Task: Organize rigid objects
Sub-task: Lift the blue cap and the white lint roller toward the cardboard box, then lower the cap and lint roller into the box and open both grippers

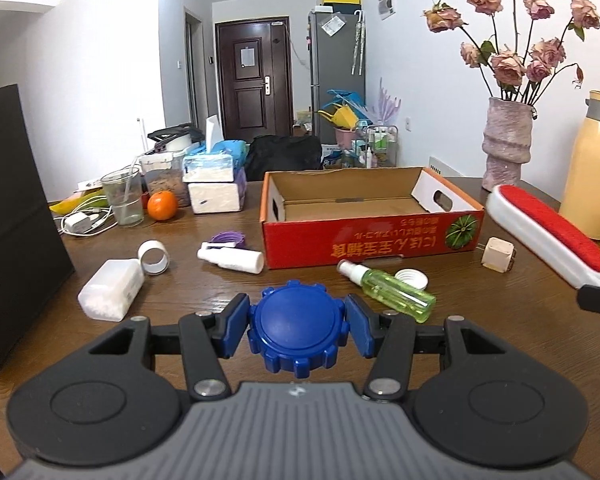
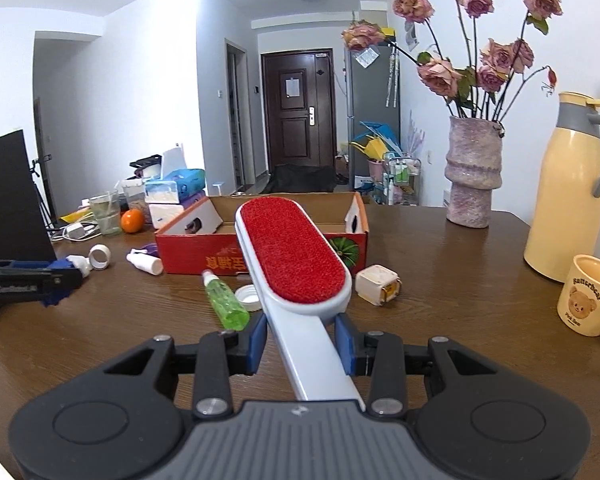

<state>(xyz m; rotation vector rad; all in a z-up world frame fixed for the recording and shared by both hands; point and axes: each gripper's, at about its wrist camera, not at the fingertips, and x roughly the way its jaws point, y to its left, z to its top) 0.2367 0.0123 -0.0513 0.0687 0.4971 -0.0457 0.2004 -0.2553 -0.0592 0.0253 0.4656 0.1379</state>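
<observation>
2 grips: blue cap (image 1: pixel 298 330) clear, lint brush (image 2: pixel 296 256) handle partly hidden.

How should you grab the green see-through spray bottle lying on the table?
Grip the green see-through spray bottle across the middle of its round body, coming down from above with a finger on each long side. It lies flat on the brown wooden table, so its sides are free. The white nozzle end is thin and slippery, and a white round cap sits close beside it.

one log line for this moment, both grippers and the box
left gripper: shut on blue cap | right gripper: shut on lint brush | cardboard box: empty | both above table
</observation>
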